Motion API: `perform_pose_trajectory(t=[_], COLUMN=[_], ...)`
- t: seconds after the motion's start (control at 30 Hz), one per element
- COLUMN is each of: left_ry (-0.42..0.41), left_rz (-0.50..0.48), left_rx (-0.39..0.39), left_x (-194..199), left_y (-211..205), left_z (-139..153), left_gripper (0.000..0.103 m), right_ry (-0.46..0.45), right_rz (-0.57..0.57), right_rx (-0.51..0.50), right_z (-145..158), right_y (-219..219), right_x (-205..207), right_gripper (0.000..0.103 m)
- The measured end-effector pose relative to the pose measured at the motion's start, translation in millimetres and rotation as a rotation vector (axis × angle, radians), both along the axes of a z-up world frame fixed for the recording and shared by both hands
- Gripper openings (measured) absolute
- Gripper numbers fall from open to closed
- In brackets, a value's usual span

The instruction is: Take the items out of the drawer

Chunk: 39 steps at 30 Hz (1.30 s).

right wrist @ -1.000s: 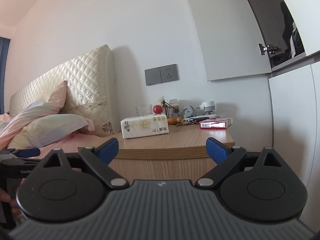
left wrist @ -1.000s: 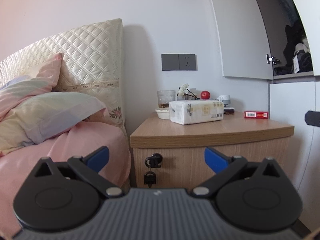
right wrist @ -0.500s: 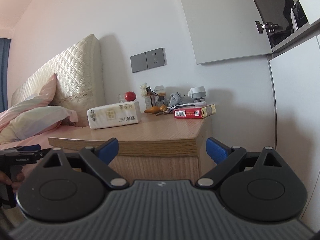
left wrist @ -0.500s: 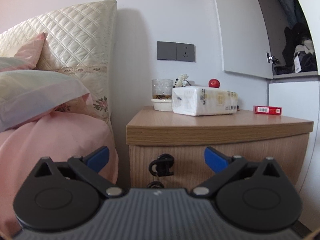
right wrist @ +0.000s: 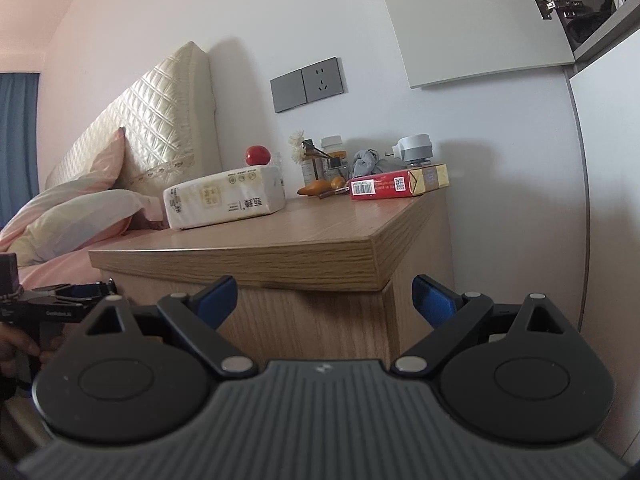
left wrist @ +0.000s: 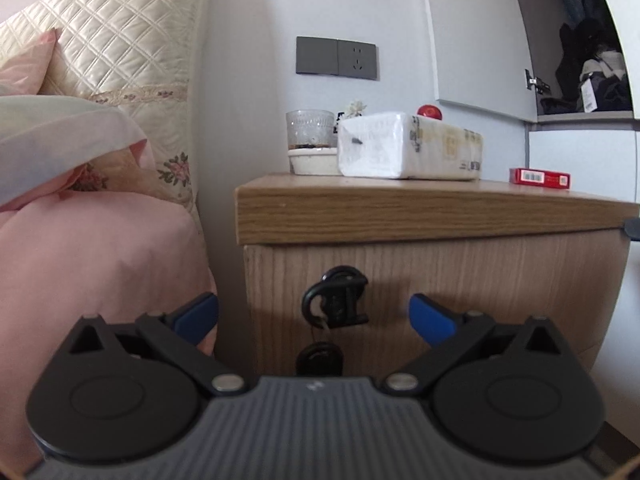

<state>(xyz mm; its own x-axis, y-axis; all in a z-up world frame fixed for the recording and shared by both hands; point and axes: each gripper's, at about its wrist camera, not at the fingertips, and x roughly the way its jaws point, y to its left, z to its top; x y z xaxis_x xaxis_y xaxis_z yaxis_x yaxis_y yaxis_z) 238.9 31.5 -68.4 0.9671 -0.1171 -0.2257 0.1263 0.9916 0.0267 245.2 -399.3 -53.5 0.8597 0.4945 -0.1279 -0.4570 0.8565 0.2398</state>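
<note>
Bedroom corner, white wall, wooden nightstand (left wrist: 432, 216) beside a bed (left wrist: 100, 248) with pink sheet and quilted cream headboard (left wrist: 120, 40). Grey switch-and-socket plate (left wrist: 336, 58) on wall above. Nightstand worktop carries a white tissue pack (left wrist: 408, 146), a glass (left wrist: 310, 130) sitting on a small white bowl (left wrist: 314, 160) just left of the pack, a red ball (right wrist: 258, 155) behind the pack, a red box (right wrist: 396, 184) toward the right edge, small bottles and a grey plug further back. Wardrobe on far right, upper door open, dark clothes inside.

Drawer front (left wrist: 480, 288) right under the worktop, closed, with a black lock (left wrist: 336, 300) and key fob hanging below it. Drawer contents not visible.

Left gripper (left wrist: 314, 316) faces the drawer front, blue fingertips (left wrist: 430, 316) spread wide, lock centred between them, nothing held; contact with the wood cannot be told. Right gripper (right wrist: 324, 300) sits near the nightstand's right front corner, fingers wide apart, empty. In the right wrist view the left gripper shows at the left edge, a hand (right wrist: 18, 348) gripping its handle.
</note>
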Motion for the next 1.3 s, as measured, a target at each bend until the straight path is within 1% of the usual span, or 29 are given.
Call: perform_pose_trajectory(t=[0.13, 0.2, 0.23, 0.3, 0.43, 0.53, 0.63, 0.73, 0.87, 1.03, 1.3], left_ry=[-0.005, 0.003, 0.005, 0.006, 0.002, -0.001, -0.001, -0.005, 0.0, 0.005, -0.004], left_rz=[-0.042, -0.051, -0.053, -0.057, -0.06, -0.071, -0.078, -0.072, -0.092, -0.116, -0.125], left_rx=[-0.002, -0.007, -0.013, -0.021, -0.001, -0.006, 0.005, -0.01, -0.041, -0.037, -0.059], left_x=[3, 5, 6, 5, 3, 3, 5, 4, 2, -2, -12], left_y=[-2, -3, -3, -4, -9, -7, -7, -7, -2, 1, 4], left_z=[0, -1, -1, -2, -4, -4, -4, -5, -1, 2, 7], left_gripper=[0.103, 0.103, 0.103, 0.103, 0.103, 0.103, 0.103, 0.103, 0.102, 0.102, 0.102], right_ry=[0.014, 0.025, 0.028, 0.03, 0.044, 0.04, 0.038, 0.032, 0.046, 0.06, 0.051], right_rz=[0.017, 0.024, 0.029, 0.025, 0.017, 0.015, 0.005, 0.003, 0.065, 0.117, 0.165], right_rx=[0.001, 0.006, 0.005, -0.002, 0.01, -0.004, -0.021, -0.039, -0.032, -0.015, -0.046], right_z=[-2, -2, -2, -1, 0, 0, 0, 1, 2, 4, 6], right_y=[2, 4, 5, 8, 7, 9, 13, 15, 5, -4, -7], right_x=[5, 7, 8, 7, 6, 6, 7, 7, 9, 9, 2], right_gripper=[0.095, 0.095, 0.092, 0.093, 0.092, 0.093, 0.093, 0.094, 0.094, 0.094, 0.094])
